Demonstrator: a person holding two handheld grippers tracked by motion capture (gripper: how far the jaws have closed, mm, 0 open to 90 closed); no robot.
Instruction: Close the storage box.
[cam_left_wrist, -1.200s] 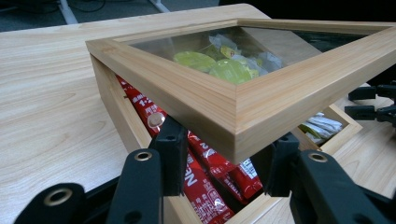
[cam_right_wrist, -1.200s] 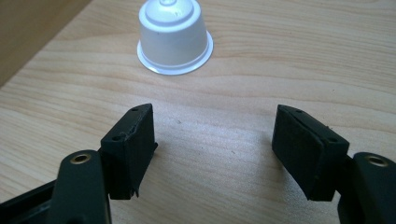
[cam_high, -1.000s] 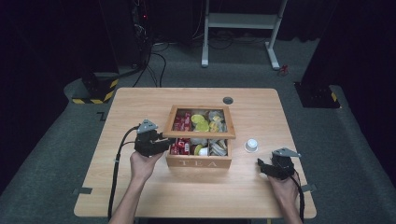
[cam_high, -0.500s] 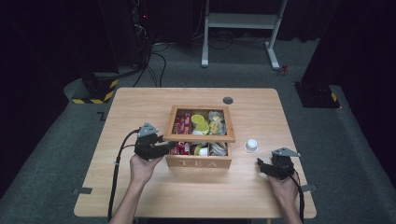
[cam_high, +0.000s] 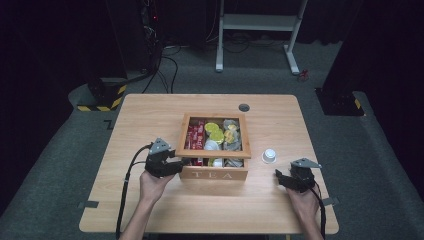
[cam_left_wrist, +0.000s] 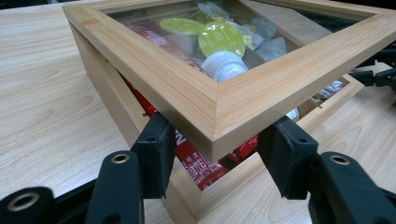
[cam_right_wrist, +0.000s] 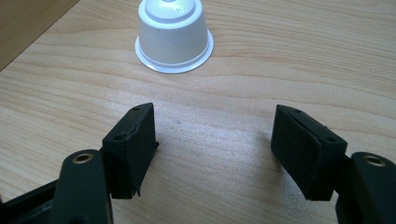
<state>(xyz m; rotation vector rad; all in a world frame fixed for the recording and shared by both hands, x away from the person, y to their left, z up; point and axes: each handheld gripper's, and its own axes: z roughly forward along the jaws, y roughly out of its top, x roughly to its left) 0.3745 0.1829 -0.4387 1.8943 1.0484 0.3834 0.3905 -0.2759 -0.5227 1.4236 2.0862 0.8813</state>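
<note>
A wooden box (cam_high: 215, 175) marked TEA stands mid-table, and its glass-paned lid (cam_high: 212, 151) sits a little raised over red packets and capsules. My left gripper (cam_high: 182, 162) is at the box's front left corner. In the left gripper view the lid's corner (cam_left_wrist: 224, 107) lies between the jaws of my left gripper (cam_left_wrist: 215, 161), which have just been opening; the pads (cam_left_wrist: 156, 149) stand beside it without pressing. My right gripper (cam_high: 280, 177) rests open on the table at the right. A white capsule (cam_right_wrist: 172, 32) stands upside down ahead of my right gripper (cam_right_wrist: 215, 149), apart from it.
The white capsule (cam_high: 269, 156) stands just right of the box. A round black grommet (cam_high: 244, 107) sits near the table's far edge. Inside the box are yellow-lidded capsules (cam_left_wrist: 219, 39) and red packets (cam_left_wrist: 196, 163). A white stand (cam_high: 255, 22) is on the floor beyond.
My left gripper has drawn back slightly toward the person at the box's front left corner. The right gripper and the white capsule have stayed where they were.
</note>
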